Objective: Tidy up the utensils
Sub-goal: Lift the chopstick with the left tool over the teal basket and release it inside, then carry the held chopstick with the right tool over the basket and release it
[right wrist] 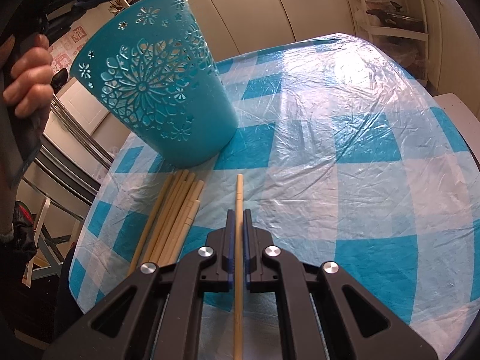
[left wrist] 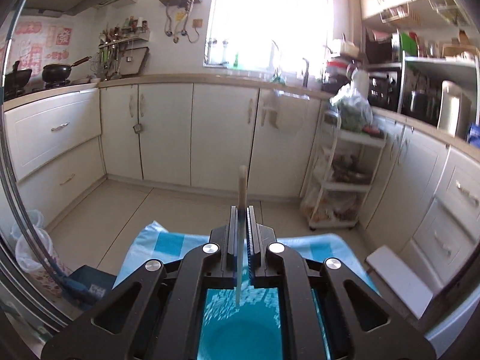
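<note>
My left gripper [left wrist: 241, 213] is shut on a pale chopstick [left wrist: 241, 186] that stands upright between its fingers, with its lower tip above the open teal holder [left wrist: 240, 330] seen below the gripper. My right gripper [right wrist: 238, 216] is shut on another chopstick [right wrist: 239, 192], held low over the blue-and-white checked tablecloth [right wrist: 330, 150]. The teal cut-out holder [right wrist: 159, 87] stands on the table ahead and to the left of it. A bundle of several chopsticks [right wrist: 174, 216] lies on the cloth just left of the right gripper.
The hand holding the left gripper [right wrist: 27, 84] is at the far left, above the holder. Beyond the table are kitchen cabinets [left wrist: 165, 135], a white trolley [left wrist: 345, 174] and the tiled floor [left wrist: 120, 210]. The table edge [right wrist: 90, 210] curves close on the left.
</note>
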Available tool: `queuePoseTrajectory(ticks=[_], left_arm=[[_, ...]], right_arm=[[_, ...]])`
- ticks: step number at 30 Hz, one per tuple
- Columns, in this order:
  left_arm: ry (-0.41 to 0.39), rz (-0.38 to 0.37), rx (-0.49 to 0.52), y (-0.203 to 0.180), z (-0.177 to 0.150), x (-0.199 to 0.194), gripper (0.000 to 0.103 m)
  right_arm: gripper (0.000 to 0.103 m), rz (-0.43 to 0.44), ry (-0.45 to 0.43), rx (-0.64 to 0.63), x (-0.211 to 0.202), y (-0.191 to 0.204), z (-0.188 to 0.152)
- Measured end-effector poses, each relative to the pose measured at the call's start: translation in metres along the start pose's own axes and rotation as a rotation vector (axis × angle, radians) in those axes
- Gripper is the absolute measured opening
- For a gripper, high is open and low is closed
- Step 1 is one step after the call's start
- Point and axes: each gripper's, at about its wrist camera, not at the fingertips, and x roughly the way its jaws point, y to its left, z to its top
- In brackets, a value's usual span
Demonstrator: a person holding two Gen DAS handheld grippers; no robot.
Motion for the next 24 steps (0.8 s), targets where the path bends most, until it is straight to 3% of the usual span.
queuePoseTrajectory(ticks=[2, 4, 6, 9, 16, 22, 24], left_arm=[[0.028, 0.01, 0.016, 0.001, -0.005, -0.001, 0.007], [0.05, 0.018, 0.005, 0.009, -0.007, -0.005, 0.015], [0.056, 0.034, -0.013, 0.018, -0.009, -0.014, 0.038], [0.035, 0.062, -0.041, 0.037, -0.013, -0.036, 0.055], [0.073, 0.105, -0.096, 0.084, -0.043, -0.077, 0.069], [0.186, 0.109, -0.154, 0.109, -0.081, -0.079, 0.07], [0.212, 0.106, -0.166, 0.115, -0.093, -0.08, 0.07]], right_arm=[[0.006, -0.009, 0.0, -0.008, 0.0, 0.002, 0.0], [0.006, -0.02, 0.001, -0.019, 0.001, 0.006, 0.0], [0.006, -0.025, 0.003, -0.029, 0.002, 0.008, 0.0], [0.009, -0.031, 0.01, -0.05, 0.003, 0.011, 0.001], [0.022, -0.083, 0.052, -0.127, 0.007, 0.026, 0.004], [0.022, -0.174, 0.091, -0.223, 0.015, 0.043, 0.005], [0.017, -0.226, 0.108, -0.274, 0.017, 0.048, 0.006]])
